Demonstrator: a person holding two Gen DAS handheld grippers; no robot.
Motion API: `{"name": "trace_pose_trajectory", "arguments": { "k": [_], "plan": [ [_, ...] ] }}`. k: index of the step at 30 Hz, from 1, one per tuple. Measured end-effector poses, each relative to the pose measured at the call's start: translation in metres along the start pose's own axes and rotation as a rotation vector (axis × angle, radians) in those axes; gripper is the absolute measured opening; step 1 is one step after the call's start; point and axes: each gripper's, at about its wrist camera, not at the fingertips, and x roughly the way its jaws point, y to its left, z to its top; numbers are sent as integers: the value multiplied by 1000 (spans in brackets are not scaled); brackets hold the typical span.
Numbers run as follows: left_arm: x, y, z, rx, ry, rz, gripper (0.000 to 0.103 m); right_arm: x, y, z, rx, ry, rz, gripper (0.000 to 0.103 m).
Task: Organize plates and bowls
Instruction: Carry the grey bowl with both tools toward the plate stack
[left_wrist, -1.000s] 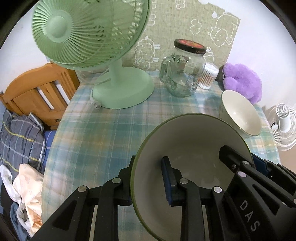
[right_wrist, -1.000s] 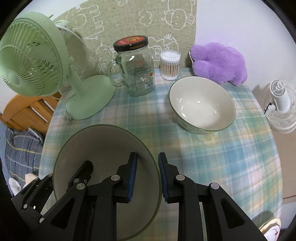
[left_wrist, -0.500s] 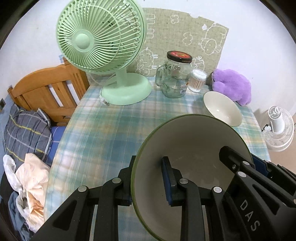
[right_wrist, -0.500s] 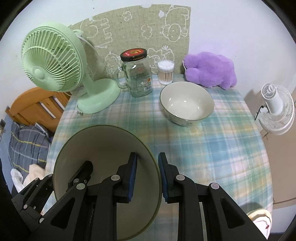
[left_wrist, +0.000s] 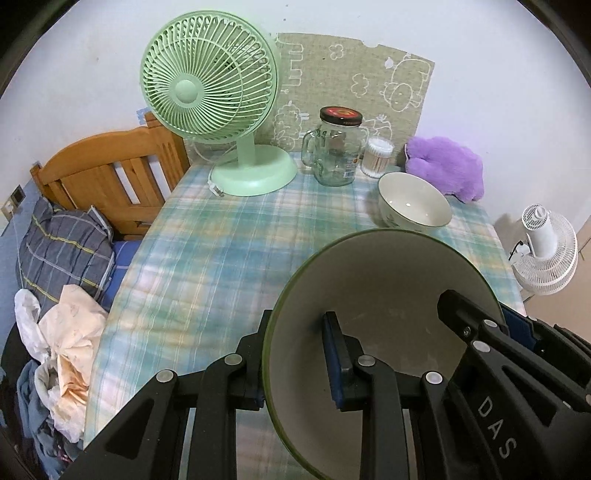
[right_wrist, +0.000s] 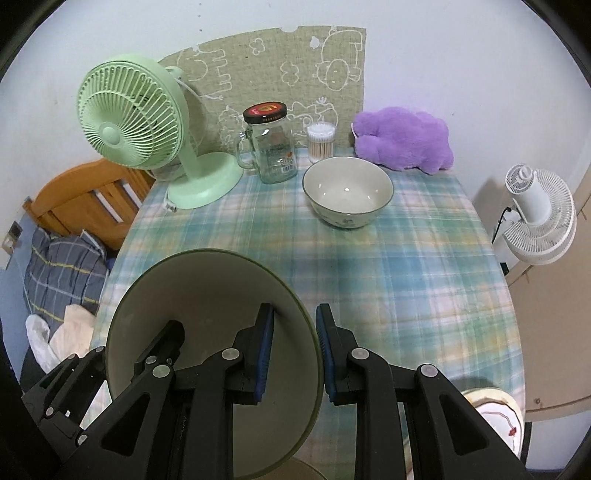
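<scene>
Both grippers hold one large cream bowl with a green rim above the near part of the table. My left gripper is shut on its left rim. My right gripper is shut on its right rim; the bowl also shows in the right wrist view. A second cream bowl stands upright on the plaid tablecloth at the far right, also in the left wrist view. A plate edge shows at the near right.
A green desk fan, a glass jar with a dark lid, a cotton-swab tub and a purple plush line the table's far edge. A wooden chair and clothes lie left. A white fan stands right.
Both grippers, with the large bowl between them, have drawn back and up from the table's far side. The far bowl, jar and fan look smaller. The grips are unchanged.
</scene>
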Motion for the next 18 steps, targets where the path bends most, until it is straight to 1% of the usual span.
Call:
{"name": "trace_pose_trajectory", "arguments": {
  "k": [9, 18],
  "plan": [
    [-28, -12, -30, -5, -11, 17, 23, -28, -13, -26, -39, -12, 11, 27],
    [-39, -17, -66, -9, 17, 32, 23, -42, -19, -60, -65, 10, 22, 27]
  ]
}}
